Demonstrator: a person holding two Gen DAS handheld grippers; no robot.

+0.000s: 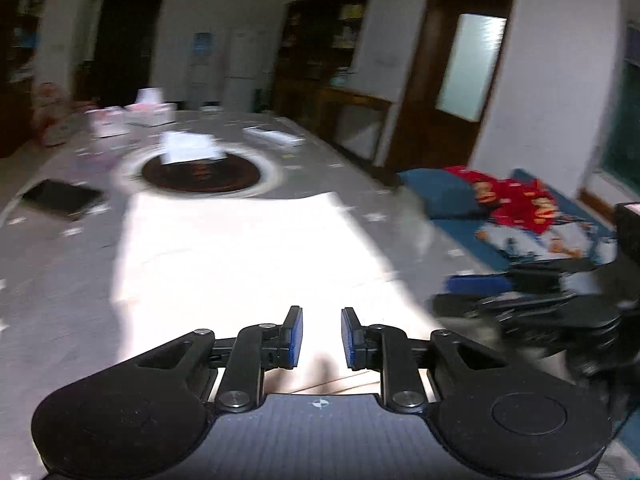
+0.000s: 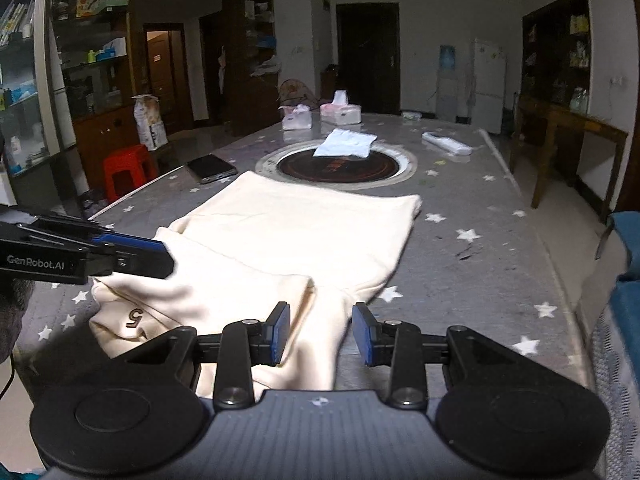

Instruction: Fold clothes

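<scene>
A cream garment (image 2: 296,240) lies spread on the grey star-patterned table (image 2: 480,280), with a sleeve bearing a dark "5" mark (image 2: 136,316) at its near left. It shows overexposed white in the left wrist view (image 1: 248,256). My right gripper (image 2: 321,334) is open, its jaws apart above the garment's near edge. My left gripper (image 1: 322,338) is open over the garment; it also shows from the side in the right wrist view (image 2: 160,256), above the left sleeve. The right gripper appears blurred in the left wrist view (image 1: 540,304).
A round dark hotplate (image 2: 338,166) with a white folded cloth (image 2: 346,142) sits mid-table. A dark tablet (image 2: 210,168), tissue boxes (image 2: 340,112) and a white remote (image 2: 446,143) lie beyond. A red stool (image 2: 128,172) stands left; a blue seat with red-and-blue clothing (image 1: 520,208) stands right.
</scene>
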